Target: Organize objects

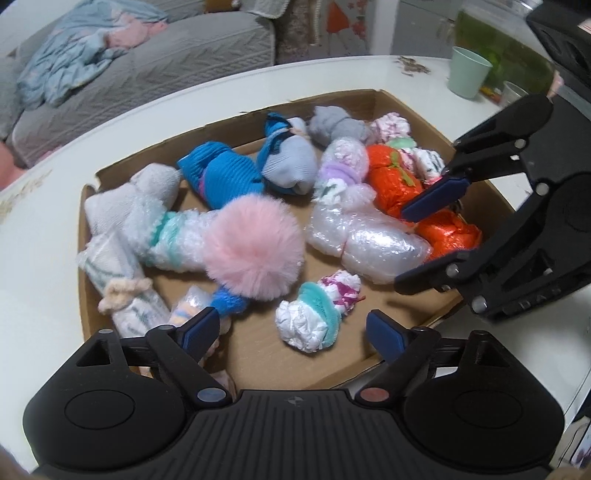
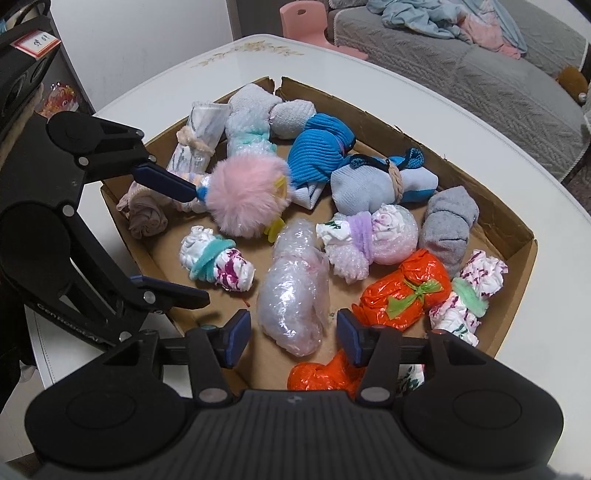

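Note:
A shallow cardboard tray point(image 1: 373, 99) point(image 2: 517, 236) on the white table holds several tied bundles: a pink pompom point(image 1: 255, 245) point(image 2: 245, 194), a blue knit bundle point(image 1: 221, 177) point(image 2: 321, 151), a clear bubble-wrap bundle point(image 1: 369, 243) point(image 2: 291, 295), orange plastic bundles point(image 1: 395, 177) point(image 2: 402, 291) and a small white one with a teal tie point(image 1: 317, 314) point(image 2: 216, 264). My left gripper point(image 1: 295, 332) point(image 2: 195, 243) is open and empty over the tray's near edge, by the small white bundle. My right gripper point(image 2: 291, 334) point(image 1: 413, 247) is open and empty, its jaws either side of the clear bundle's end.
A mint green cup point(image 1: 467, 72) and a green-filled tank point(image 1: 509, 40) stand on the table beyond the tray. A grey sofa point(image 1: 147, 66) point(image 2: 480, 74) with clothes lies past the table. A pink stool point(image 2: 310, 22) stands by it.

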